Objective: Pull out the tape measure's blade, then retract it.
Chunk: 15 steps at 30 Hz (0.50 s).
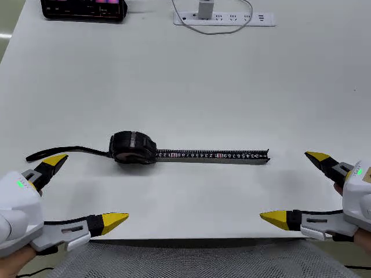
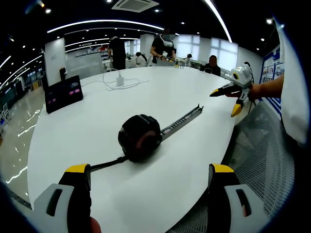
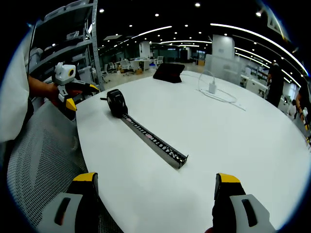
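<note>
Blade has printed digits, too small to read surely. White table in a strip-lit open hall. Tape measure lies mid-table, long axis left-right: case left, blade out, tip pointing right. Left gripper and right gripper are both spread, holding nothing, at the near edge.

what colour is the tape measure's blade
The blade is black with light numerals and markings, clearest in the head view.
</note>
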Tool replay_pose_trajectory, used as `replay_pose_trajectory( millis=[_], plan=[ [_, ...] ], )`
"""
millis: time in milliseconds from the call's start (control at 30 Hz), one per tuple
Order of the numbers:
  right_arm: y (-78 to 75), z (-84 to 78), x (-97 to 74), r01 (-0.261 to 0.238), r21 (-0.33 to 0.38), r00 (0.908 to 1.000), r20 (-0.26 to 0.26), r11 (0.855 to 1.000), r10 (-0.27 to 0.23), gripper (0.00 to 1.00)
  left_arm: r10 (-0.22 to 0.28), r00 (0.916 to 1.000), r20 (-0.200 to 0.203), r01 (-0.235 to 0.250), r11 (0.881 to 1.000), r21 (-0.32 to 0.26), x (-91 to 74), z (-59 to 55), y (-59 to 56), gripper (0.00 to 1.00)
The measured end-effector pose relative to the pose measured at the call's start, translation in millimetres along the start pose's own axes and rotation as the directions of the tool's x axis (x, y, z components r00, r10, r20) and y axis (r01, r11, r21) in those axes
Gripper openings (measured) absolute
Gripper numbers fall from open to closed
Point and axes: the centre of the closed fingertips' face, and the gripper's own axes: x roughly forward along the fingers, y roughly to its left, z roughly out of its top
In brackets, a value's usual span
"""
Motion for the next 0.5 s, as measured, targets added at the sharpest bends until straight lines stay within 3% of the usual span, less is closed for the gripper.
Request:
replay_pose_trajectory(
  millis=[500],
  plan=[
    [1.8, -1.7, -3.2, 0.000, 0.009, 1.0000, 0.004, 1.000, 0.000, 0.99, 0.002, 1.0000, 0.006, -0.002, 1.000, -0.001, -1.1, 4.3, 2.0, 0.98]
  ],
)
